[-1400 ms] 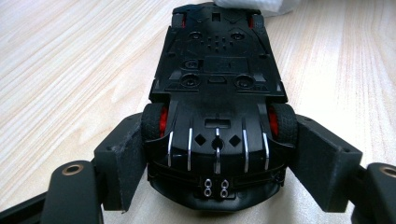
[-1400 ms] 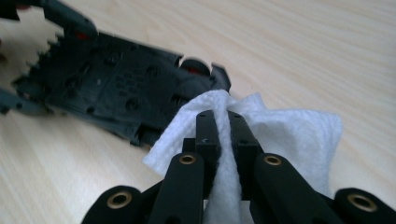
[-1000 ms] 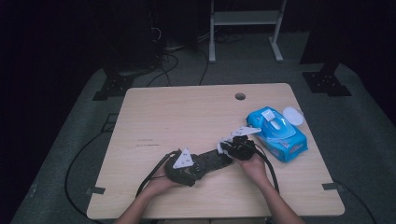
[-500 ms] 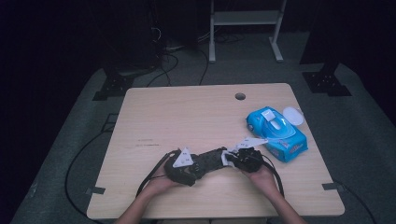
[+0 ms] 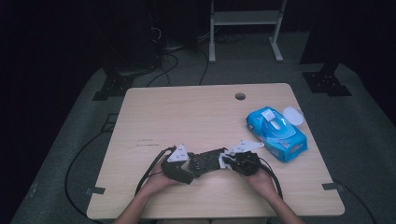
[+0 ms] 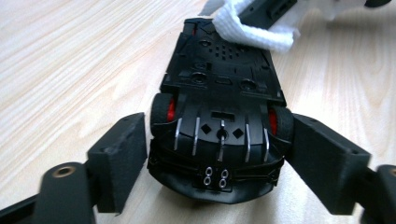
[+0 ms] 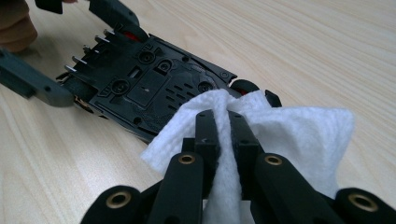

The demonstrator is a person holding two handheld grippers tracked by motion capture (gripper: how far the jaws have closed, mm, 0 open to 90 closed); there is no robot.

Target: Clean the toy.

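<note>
Black toy car lies upside down on the wooden table, underside plate and red wheel hubs facing up. Left gripper has its jaws on either side of the car's rear end, each jaw just outside a rear wheel; right jaw appears to touch the wheel, left jaw sits just beside the other with a thin gap. Jaws are partly spread, bracketing the car; whether they actually press it cannot be told.

Right gripper has its jaws pressed together, pinching a folded white wipe. The wipe bulges out past the jaw tips and rests on the far end of the car's underside, next to a front wheel.

In the high view the two grippers face each other, tips nearly meeting, with the car between them. Blue wipes pack lies beyond and outward of the right gripper, apart from it, lid flap open.
</note>
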